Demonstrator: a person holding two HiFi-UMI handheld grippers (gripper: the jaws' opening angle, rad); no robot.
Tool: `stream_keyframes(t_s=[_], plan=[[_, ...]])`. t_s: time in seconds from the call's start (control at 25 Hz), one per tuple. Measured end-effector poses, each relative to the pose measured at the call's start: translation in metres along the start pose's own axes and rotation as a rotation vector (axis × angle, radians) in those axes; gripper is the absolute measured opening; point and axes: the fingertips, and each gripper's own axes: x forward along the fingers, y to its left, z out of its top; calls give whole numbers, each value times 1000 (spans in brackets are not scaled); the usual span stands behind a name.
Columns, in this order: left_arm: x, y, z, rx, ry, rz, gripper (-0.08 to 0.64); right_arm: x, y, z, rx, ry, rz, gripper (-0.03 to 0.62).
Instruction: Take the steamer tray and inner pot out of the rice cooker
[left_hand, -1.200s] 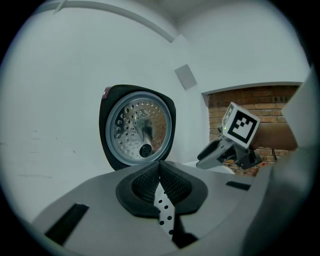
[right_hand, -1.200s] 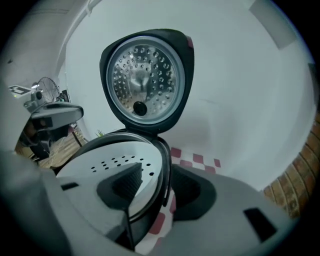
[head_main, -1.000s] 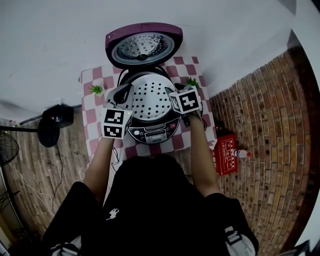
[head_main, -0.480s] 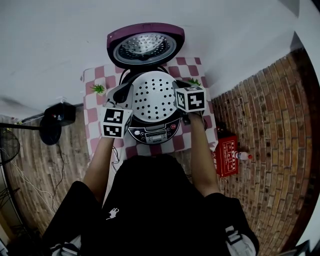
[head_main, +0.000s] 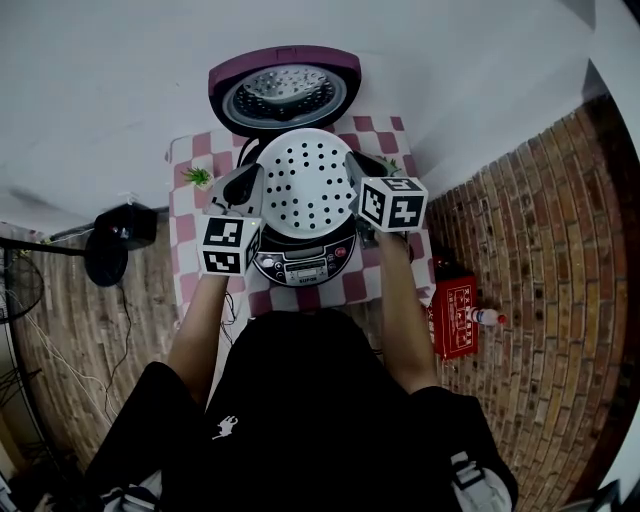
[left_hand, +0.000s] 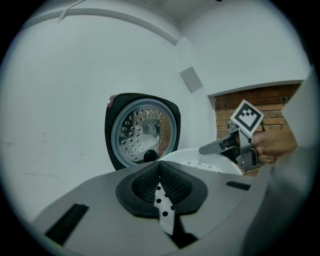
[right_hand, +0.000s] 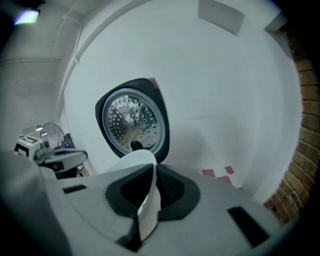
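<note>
The left claw (left_hand: 160, 186) is clamped on the rim of the steamer tray (head_main: 305, 185), with the white, hole-dotted edge pinched between its ribbed black pads (left_hand: 145, 182). The right claw (right_hand: 150, 186) has just been closing its jaws and now nips the opposite rim, a thin white edge standing between its pads. The tray spans the gap between the two claws as a round perforated disc and reaches ahead of each. It sits over the mouth of the rice cooker (head_main: 300, 265), whose control panel shows below the claws, on the person's side. The inner pot is hidden under the tray. Beyond both claws the open lid (head_main: 285, 90) stands upright, its metal inner face turned toward them. A checked cloth (head_main: 190, 215) lies beneath the cooker, and a small green plant (head_main: 197, 178) sits just outside the left claw.
</note>
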Motion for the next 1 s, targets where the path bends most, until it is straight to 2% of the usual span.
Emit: stream_keyframes(t_s=[0.16,0.52,1.0], plan=[[-2,-5,5,-40,-10,1,3,-10,-5,10,13,-48,17,21],[-7,-32,22,-31,-34,13,3,-48,-35,24,62,-140,10,21],[12,-109,28,-71,-36,-61,3,-119,-118,13,157,-210,-58,21]])
